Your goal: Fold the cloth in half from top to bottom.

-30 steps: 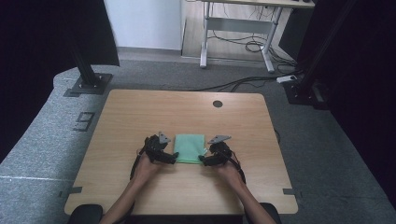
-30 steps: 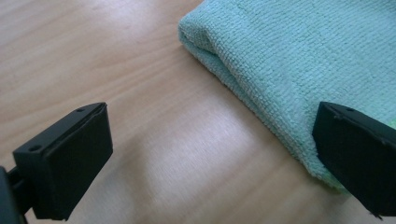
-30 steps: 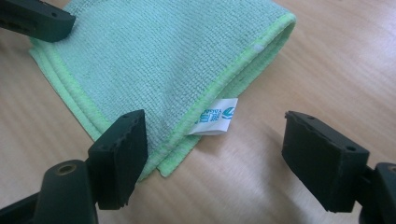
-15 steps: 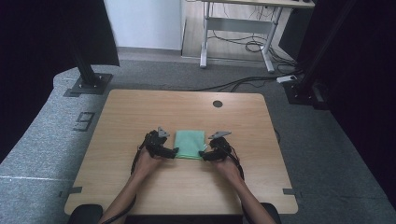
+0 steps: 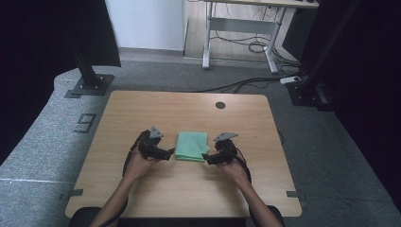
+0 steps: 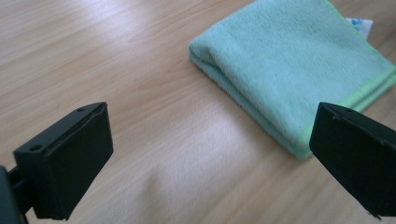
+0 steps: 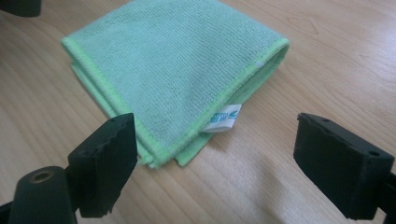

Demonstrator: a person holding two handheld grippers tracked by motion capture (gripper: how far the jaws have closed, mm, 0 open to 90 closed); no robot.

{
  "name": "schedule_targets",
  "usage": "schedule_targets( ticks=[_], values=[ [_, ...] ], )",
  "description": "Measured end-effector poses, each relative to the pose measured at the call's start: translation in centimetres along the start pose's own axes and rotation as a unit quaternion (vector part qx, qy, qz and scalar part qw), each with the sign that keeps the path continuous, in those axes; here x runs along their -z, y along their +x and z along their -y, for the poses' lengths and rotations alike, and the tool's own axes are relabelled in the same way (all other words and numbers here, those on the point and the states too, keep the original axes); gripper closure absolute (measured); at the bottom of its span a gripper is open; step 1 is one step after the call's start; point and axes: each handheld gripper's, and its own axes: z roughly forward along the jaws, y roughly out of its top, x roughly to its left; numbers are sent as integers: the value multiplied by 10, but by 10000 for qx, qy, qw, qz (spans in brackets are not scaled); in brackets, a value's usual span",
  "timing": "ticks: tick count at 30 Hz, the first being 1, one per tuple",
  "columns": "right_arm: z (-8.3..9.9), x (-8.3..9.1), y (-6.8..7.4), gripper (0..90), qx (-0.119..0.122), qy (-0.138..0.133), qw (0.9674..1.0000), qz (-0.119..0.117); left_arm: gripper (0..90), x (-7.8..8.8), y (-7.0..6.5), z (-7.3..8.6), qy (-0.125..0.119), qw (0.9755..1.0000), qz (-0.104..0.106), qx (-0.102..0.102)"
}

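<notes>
While the folded green cloth [image 5: 192,146] lies flat on the wooden table [image 5: 189,109] just below centre, the left gripper [image 5: 166,154] sits at its 9 o'clock edge, jaws spread wide and gripping nothing. The right gripper [image 5: 206,157] sits at its 4 o'clock corner; its jaws have just been opening and stand apart, clear of the cloth. A white label [image 7: 225,117] protrudes from the near corner.
</notes>
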Motion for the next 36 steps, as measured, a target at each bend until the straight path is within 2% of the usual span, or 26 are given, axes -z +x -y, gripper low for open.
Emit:
schedule_targets(
  ticks=[4, 10, 18, 24, 28, 36],
  values=[
    [3, 11, 0, 99, -40, -53, 10000, -56, 0, 10, 1, 10, -16, 9999, 128, 56],
    [8, 27, -2, 0, -12, -71, 10000, 13, 0, 26, -2, 22, 8, 9998, 205, -19],
    [22, 49, -5, 0, 32, -93, 9999, 135, 0, 44, -6, 38, 37, 9997, 233, -98],
    [38, 61, -7, 0, -3, -89, 9998, 183, 0, 43, -1, 57, 160, 9997, 183, -37],
    [49, 65, -9, 0, -23, -64, 9997, 214, 0, 42, -1, 64, 211, 9996, 174, -35],
    [69, 60, -16, 0, -208, 82, 9994, 249, 0, 35, -5, 71, 302, 9994, 160, -99]
  ],
)
